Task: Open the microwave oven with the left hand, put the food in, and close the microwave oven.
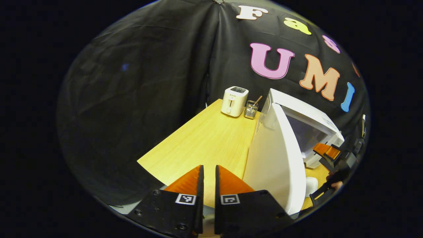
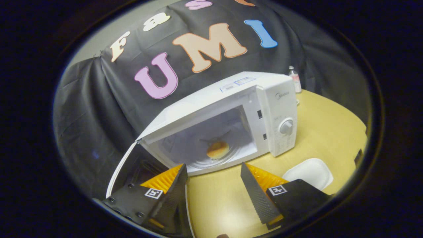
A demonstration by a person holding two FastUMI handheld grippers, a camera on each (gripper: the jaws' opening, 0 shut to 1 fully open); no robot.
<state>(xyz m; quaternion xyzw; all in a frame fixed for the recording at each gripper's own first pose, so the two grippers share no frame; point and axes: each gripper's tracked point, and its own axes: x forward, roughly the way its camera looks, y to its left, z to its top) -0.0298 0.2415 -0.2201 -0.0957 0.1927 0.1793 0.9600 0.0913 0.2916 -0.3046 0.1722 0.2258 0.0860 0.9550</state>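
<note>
In the left gripper view, the left gripper (image 1: 209,185) has its fingers nearly together with nothing between them, over the wooden table (image 1: 201,142) beside the outer face of the open microwave door (image 1: 276,165). A toaster (image 1: 234,101) and a small glass holder (image 1: 250,109) stand at the back, and the other gripper (image 1: 330,153) appears near the microwave (image 1: 309,127) opening. In the right gripper view, the right gripper (image 2: 213,185) has its fingers spread wide and empty in front of the microwave (image 2: 231,109), where a bun (image 2: 217,149) rests on the turntable inside. A white tray (image 2: 309,173) lies on the table, and a bottle (image 2: 294,78) stands behind.
</note>
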